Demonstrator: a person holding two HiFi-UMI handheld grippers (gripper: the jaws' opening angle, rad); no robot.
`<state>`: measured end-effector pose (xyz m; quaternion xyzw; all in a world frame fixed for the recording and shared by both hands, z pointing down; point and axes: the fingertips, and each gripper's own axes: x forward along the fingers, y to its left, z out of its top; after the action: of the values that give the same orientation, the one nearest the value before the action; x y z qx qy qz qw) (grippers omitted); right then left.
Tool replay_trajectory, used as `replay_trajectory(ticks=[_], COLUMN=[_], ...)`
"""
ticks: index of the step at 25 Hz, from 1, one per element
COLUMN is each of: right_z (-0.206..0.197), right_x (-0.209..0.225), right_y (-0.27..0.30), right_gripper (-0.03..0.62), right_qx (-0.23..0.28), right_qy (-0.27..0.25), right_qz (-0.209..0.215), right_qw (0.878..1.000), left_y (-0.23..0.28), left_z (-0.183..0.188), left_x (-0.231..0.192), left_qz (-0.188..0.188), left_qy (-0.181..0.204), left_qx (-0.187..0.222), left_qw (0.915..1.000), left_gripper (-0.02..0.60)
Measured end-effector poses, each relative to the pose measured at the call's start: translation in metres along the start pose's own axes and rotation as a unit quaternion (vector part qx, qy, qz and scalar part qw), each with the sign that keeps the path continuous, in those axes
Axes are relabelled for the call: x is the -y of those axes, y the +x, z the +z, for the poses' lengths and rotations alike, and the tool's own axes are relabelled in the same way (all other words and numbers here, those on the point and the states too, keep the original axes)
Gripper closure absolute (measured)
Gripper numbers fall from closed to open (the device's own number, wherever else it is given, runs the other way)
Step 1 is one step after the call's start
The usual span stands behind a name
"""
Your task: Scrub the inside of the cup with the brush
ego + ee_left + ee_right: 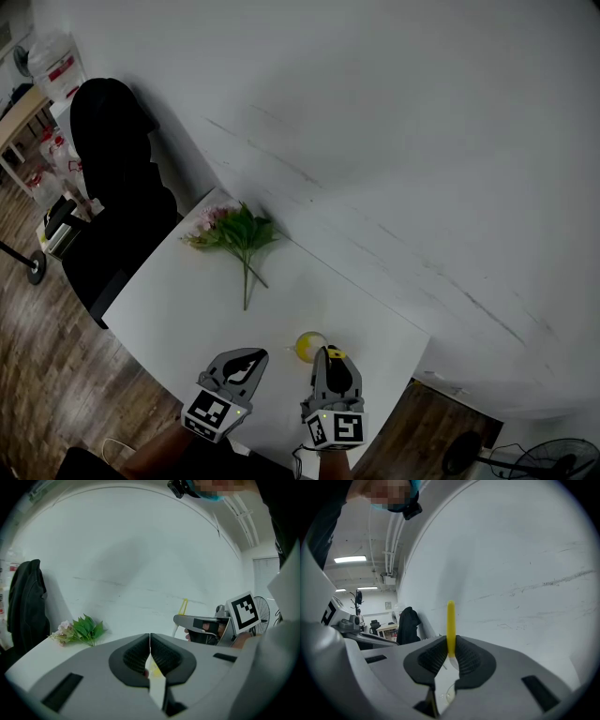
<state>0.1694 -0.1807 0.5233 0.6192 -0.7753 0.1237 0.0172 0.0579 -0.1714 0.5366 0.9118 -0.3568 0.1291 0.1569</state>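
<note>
Cup [309,345] is sat on the table [187,300], tucked just left of the right gripper [330,358]. The brush [450,625] is clamped there with its yellow handle upright, so a short leftward dip is probably needed. Left gripper [253,358] is closed on nothing, just beside the cup.

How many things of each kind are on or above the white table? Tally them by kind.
Grippers: 2, the left gripper and the right gripper
Brush: 1
Cup: 1
Flower bunch: 1
Total: 5
</note>
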Motion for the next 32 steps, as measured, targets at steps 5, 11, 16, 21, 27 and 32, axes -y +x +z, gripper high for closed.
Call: replay_trajectory(ticks=[5,11,16,21,27,32], right_z=[0.015,0.042,0.062,0.081,0.098,0.105], right_x=[-0.005,-0.015,-0.027,-0.041,-0.058,-0.069], right_y=[-0.01,-0.029,-0.049,-0.071,-0.099,-0.126], right_gripper=[0.53,0.53,0.53,0.53,0.53,0.53], right_qx=[0.016,0.042,0.071,0.094,0.116,0.126], right_qy=[-0.005,-0.013,-0.027,-0.037,-0.053,-0.063], right_qz=[-0.008,-0.024,-0.029,-0.04,-0.057,-0.082], right_qw=[1.0,0.999,0.997,0.994,0.99,0.987], left_y=[-0.01,-0.026,-0.042,-0.059,-0.082,-0.099], left_z=[0.013,0.027,0.039,0.052,0.065,0.072], left_x=[0.003,0.011,0.02,0.031,0.04,0.05], left_qz=[-0.003,-0.016,-0.028,-0.041,-0.055,-0.078], left_qy=[0.009,0.023,0.036,0.048,0.061,0.07], left_qx=[0.014,0.03,0.047,0.067,0.088,0.099], left_qw=[0.9999,0.9992,0.9979,0.9958,0.9927,0.9895], left_gripper=[0.557,0.557,0.557,0.557,0.557,0.557])
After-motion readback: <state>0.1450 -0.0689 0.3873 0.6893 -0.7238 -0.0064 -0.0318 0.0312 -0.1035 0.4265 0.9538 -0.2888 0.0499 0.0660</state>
